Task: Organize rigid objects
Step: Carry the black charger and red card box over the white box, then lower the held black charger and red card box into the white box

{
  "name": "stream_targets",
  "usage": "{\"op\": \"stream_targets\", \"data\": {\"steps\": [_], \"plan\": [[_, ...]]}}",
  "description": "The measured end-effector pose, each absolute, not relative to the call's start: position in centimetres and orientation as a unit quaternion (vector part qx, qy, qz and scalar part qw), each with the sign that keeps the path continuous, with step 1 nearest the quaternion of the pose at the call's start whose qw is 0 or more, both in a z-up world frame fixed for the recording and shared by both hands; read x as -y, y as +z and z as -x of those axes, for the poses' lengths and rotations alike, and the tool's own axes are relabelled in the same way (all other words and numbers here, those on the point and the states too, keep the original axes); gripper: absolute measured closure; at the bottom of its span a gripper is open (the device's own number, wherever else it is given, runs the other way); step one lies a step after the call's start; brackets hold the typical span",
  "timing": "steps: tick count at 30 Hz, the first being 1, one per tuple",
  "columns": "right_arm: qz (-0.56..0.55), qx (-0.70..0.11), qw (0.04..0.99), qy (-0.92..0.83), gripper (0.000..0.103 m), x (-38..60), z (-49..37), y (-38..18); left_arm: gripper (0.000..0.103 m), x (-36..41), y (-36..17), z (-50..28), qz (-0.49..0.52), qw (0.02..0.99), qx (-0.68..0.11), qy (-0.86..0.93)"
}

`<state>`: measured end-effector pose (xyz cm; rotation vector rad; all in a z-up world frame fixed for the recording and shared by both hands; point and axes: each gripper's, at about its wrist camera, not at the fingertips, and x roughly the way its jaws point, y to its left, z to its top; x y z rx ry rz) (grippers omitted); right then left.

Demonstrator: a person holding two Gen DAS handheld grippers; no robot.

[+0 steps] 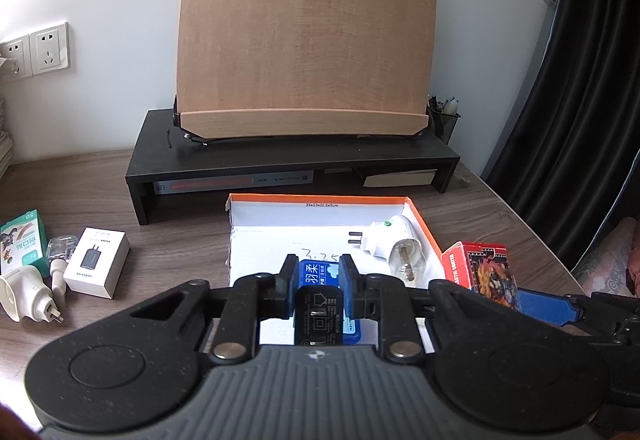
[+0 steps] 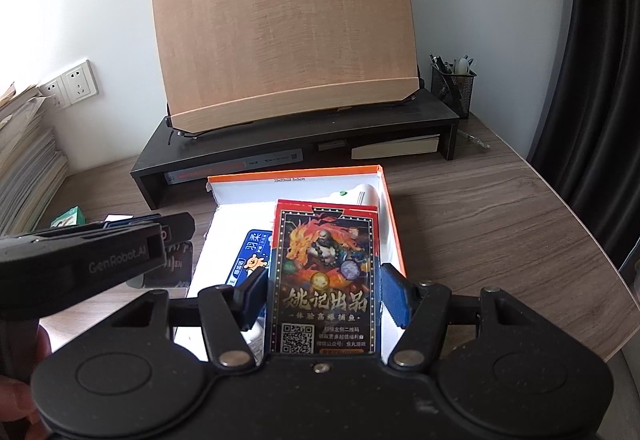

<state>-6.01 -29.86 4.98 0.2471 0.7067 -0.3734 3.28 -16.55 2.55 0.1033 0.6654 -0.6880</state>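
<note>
1. In the left wrist view, the left gripper (image 1: pixel 319 280) is closed on a black charger (image 1: pixel 319 314), held above the white floor of the orange-edged box (image 1: pixel 424 224). A blue packet (image 1: pixel 316 274) lies under the fingers, and a white plug-in device (image 1: pixel 390 244) lies in the far right corner. On the bench (image 1: pixel 180 176), left of the box, rest a white charger carton (image 1: pixel 97 263) and a white plug (image 1: pixel 28 292).

2. In the right wrist view, the right gripper (image 2: pixel 323 292) clamps the red card box (image 2: pixel 325 280) upright over the near part of the orange-edged box (image 2: pixel 390 224). The blue packet (image 2: pixel 250 258) lies just left of it. The left gripper's body (image 2: pixel 100 252) is at the left.
</note>
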Motion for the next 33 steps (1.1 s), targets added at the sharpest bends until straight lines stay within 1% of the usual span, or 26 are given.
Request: {"op": "stream_targets", "data": {"steps": [33], "plan": [[-0.123, -0.348, 0.912, -0.178, 0.031, 30.2, 3.9, 4.6, 0.080, 17.1, 2.1, -5.4, -0.061, 0.882, -0.325, -0.335]]}}
